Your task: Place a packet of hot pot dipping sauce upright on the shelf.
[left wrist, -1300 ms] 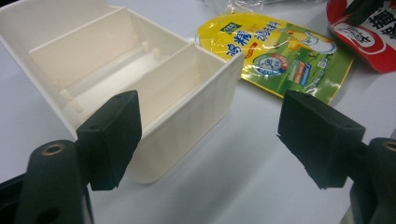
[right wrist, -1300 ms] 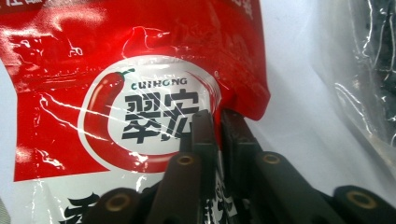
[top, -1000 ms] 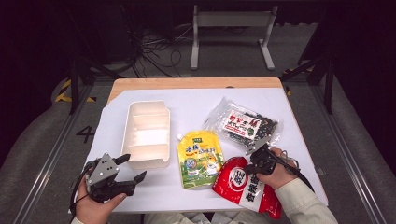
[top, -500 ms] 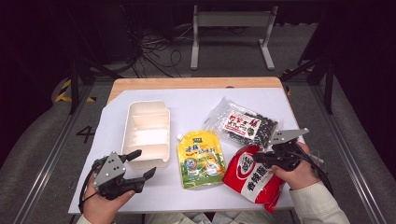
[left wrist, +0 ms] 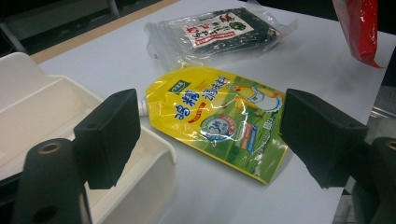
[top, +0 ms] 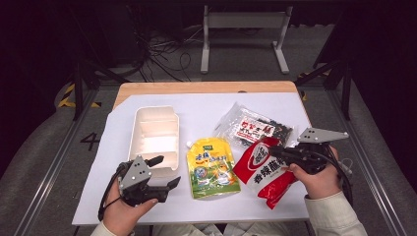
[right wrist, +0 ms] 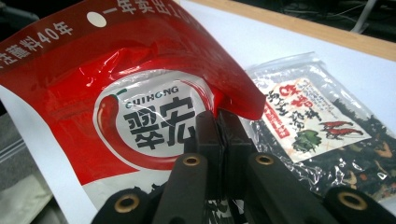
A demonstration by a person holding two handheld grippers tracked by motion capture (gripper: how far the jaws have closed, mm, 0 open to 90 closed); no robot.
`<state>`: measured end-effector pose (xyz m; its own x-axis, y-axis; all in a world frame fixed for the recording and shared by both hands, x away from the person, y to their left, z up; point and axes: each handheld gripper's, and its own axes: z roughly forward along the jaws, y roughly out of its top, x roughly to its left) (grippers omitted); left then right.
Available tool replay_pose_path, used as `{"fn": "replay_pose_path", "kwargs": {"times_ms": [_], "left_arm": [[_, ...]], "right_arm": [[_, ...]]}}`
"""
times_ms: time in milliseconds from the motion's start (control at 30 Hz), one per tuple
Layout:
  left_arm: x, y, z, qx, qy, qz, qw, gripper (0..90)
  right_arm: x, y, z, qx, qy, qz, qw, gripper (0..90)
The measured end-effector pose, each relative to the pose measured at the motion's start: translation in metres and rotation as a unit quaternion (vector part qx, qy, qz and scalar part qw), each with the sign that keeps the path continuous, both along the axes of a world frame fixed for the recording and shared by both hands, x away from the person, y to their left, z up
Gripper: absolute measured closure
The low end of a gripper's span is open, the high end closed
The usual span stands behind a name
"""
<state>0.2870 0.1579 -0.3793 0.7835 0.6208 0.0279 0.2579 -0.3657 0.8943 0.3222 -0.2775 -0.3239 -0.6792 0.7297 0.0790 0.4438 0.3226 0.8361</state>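
We've got the right hand-held gripper [top: 277, 153] clamped tight on the edge of the red chili pouch [top: 263, 169], jaws pressed together w/ the film pinched between them; the right gripper view shows that same red chili pouch [right wrist: 140, 112] bulging over the closed jaws. In the high view the pouch hangs tilted from the grip at the right front of the worktop [top: 206, 105], its lower end down near the white sheet, though we can't tell whether it touches. Just behind it lies the clear seaweed bag [top: 255, 129], flat, close to the pouch's top corner. Our left hand-held gripper [top: 164, 172] sits at the left front, released, w/ nothing between its jaws, which have just been opening; it hovers beside the near end of the white tray [top: 155, 133]. In the left gripper view the jaws stand wide apart, framing the yellow spout pouch [left wrist: 219, 119], which lies flat on the worktop btwn the tray and the red pouch, spout pointing toward the tray's wall.
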Motion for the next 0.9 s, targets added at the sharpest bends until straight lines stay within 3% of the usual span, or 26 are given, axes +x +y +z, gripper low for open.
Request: {"fn": "replay_pose_path", "kwargs": {"times_ms": [100, 167, 300, 567, 733, 900], "left_arm": [[0.0, -0.004, 0.0, -0.019, 0.017, -0.008, 0.9996, 19.0], [0.001, -0.009, 0.0, -0.018, 0.011, -0.012, 0.9997, 19.1], [0.005, -0.022, 0.001, -0.03, 0.027, -0.031, 0.9987, 18.1], [0.014, -0.046, 0.008, -0.042, 0.029, -0.057, 0.9971, 16.4], [0.016, -0.069, 0.007, -0.044, 0.04, -0.081, 0.9949, 16.0], [0.022, -0.095, 0.001, -0.063, 0.05, -0.099, 0.9918, 15.8]], "right_arm": [[0.001, 0.001, 0.001, 0.005, 0.0, -0.009, 0.9999, 87.6], [0.001, 0.002, 0.002, 0.011, -0.005, -0.015, 0.9998, 87.6], [0.001, 0.008, 0.005, 0.019, -0.016, -0.024, 0.9994, 87.6], [0.003, 0.019, 0.007, 0.041, -0.037, -0.026, 0.9981, 87.5], [0.004, 0.026, 0.009, 0.057, -0.05, -0.027, 0.9967, 87.5], [0.004, 0.031, 0.011, 0.074, -0.068, -0.03, 0.9944, 87.4]]}}
